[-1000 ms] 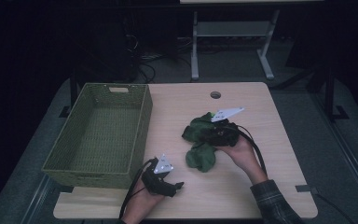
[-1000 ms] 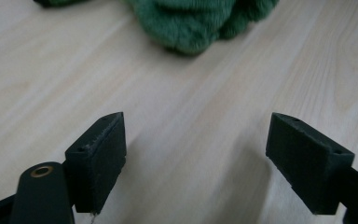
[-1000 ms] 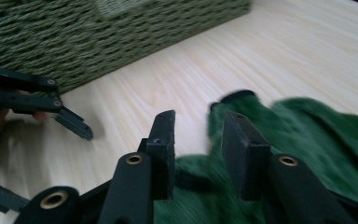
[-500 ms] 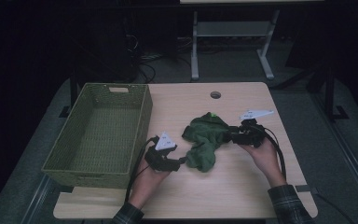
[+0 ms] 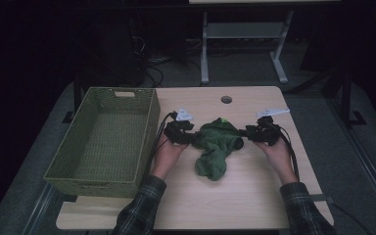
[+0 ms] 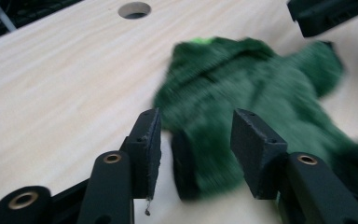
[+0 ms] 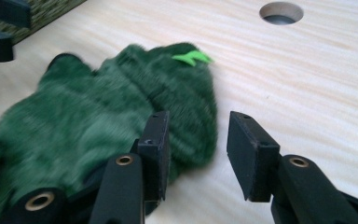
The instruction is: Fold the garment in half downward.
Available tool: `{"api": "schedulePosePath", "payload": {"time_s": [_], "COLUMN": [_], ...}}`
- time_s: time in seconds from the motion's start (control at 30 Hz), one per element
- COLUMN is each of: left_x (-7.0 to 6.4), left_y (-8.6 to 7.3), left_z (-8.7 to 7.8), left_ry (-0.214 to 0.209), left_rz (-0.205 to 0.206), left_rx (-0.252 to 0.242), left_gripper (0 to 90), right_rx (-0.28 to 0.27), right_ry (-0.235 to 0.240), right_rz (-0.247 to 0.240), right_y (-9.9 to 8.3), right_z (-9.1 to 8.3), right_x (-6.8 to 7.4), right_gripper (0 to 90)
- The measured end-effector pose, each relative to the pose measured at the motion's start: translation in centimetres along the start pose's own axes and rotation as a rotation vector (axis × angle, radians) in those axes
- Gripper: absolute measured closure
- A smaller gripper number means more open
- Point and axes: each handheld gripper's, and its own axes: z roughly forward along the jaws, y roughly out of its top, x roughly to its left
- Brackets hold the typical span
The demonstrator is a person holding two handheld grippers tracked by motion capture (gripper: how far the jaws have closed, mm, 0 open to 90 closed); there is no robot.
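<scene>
Two grippers flank one green cloth (image 5: 217,147) on the desk (image 5: 254,196), its upper edge running straight from one to the other. The left gripper (image 6: 196,140) has its jaws apart, a corner of cloth lying between them, not yet pinched. The right gripper (image 7: 196,140) also stands with jaws apart; the cloth's edge sits just inside its left jaw. Both look equally near, so I judge that closing comes next.

A green woven basket (image 5: 103,142) sits at the wooden table's (image 5: 254,196) left edge, a round hole (image 5: 226,100) near its far edge.
</scene>
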Motion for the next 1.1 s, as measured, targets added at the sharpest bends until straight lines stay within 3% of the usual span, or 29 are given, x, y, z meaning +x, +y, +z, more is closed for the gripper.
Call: {"api": "schedulePosePath", "payload": {"time_s": [0.2,0.33,0.53,0.73,0.87,1.03,1.1], "left_x": [1.9,2.9,3.3,3.6,3.6,3.2,3.1], "left_y": [1.2,1.0,0.0,-0.1,0.1,0.6,0.7], "left_z": [3.0,4.7,6.8,7.7,8.0,8.2,8.1], "left_ry": [-0.004,-0.021,-0.051,-0.066,-0.073,-0.104,-0.098], "left_rz": [-0.004,-0.015,-0.041,-0.047,-0.036,-0.011,0.010], "left_rx": [0.035,0.066,0.106,0.126,0.135,0.170,0.179], "left_gripper": [55.5,55.6,55.4,57.9,64.4,85.8,87.5], "right_rx": [0.045,0.067,0.097,0.110,0.116,0.115,0.115], "right_ry": [-0.003,-0.015,-0.021,-0.038,-0.045,-0.051,-0.053], "right_rz": [0.021,0.017,0.025,0.001,-0.010,-0.030,-0.035], "right_y": [0.2,0.2,-0.3,-0.5,-0.6,-0.6,-0.6], "right_z": [2.2,3.2,3.9,4.4,4.5,4.5,4.6], "right_x": [-0.5,-0.5,-0.9,-0.9,-0.9,-0.9,-0.9], "right_gripper": [58.8,59.3,60.0,64.4,70.5,84.5,86.4]}}
